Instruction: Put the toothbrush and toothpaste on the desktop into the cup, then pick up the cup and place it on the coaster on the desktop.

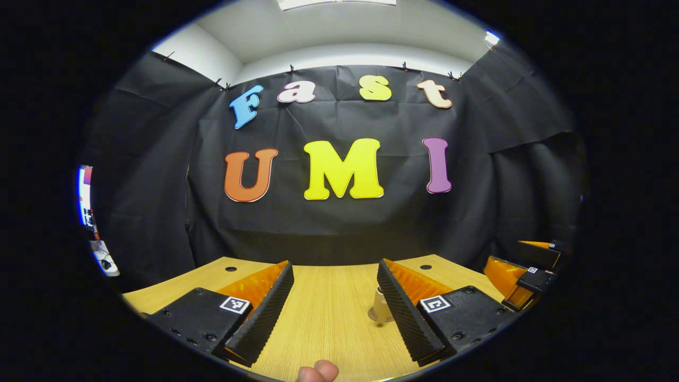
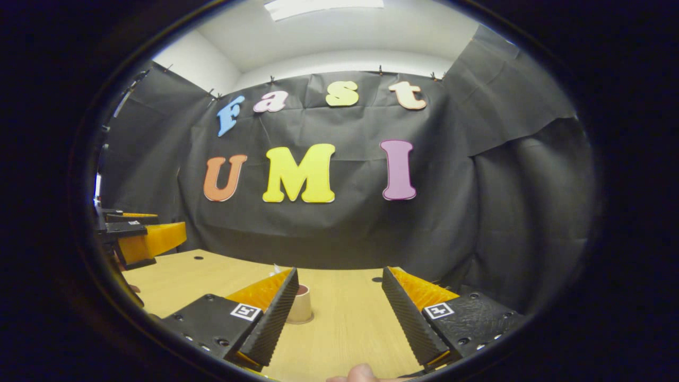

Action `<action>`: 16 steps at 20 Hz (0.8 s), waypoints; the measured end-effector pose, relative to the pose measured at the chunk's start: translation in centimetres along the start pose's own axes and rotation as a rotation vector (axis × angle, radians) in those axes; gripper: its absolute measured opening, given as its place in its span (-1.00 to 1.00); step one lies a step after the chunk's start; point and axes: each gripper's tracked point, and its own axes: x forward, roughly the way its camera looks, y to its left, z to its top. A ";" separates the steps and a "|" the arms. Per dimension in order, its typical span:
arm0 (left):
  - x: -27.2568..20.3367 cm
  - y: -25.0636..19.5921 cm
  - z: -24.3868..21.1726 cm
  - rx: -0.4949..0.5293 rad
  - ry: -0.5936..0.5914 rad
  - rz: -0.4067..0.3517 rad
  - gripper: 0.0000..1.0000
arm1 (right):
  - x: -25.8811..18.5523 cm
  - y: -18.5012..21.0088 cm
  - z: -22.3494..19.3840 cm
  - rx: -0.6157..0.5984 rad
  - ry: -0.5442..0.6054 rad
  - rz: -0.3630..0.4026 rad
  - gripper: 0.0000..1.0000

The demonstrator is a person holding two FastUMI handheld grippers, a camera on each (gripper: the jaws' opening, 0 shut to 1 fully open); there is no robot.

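Black cloth wall [image 1: 339, 223], wooden desk [image 1: 323, 313], white ceiling [image 2: 318, 37], ceiling light [image 2: 323, 8].

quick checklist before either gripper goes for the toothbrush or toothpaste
1. Left gripper jaws open and holding nothing: ok.
2. Right gripper jaws open and holding nothing: ok.
3. Cup upright on the desktop: ok. In the left gripper view it stands partly behind that gripper's own finger.
4. Toothbrush and toothpaste located: cannot tell.
5. Coaster located: cannot tell.
6. The two grippers well apart from each other: ok.
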 end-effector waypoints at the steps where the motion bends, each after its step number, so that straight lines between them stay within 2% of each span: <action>1: -0.2 -0.2 -0.1 0.003 -0.001 0.001 0.99 | -0.1 -0.3 0.1 0.002 -0.001 -0.007 0.90; 3: -0.4 -0.3 0.0 0.010 -0.007 0.005 0.99 | -0.2 -0.7 0.4 0.011 -0.007 -0.022 0.91; 4: -0.4 -0.2 0.0 0.012 -0.008 0.008 0.99 | -0.2 -0.9 0.3 0.017 -0.009 -0.028 0.97; 5: -0.4 -0.3 -0.1 0.013 -0.007 0.007 0.99 | -0.3 -0.9 0.2 0.020 -0.008 -0.032 0.84; 6: -0.5 -0.4 0.0 0.013 -0.007 0.005 0.99 | -0.3 -1.0 0.1 0.021 -0.006 -0.035 0.91; 16: -0.9 -0.2 0.3 0.021 -0.020 0.004 0.99 | -1.1 -0.5 1.2 0.016 -0.032 -0.040 0.91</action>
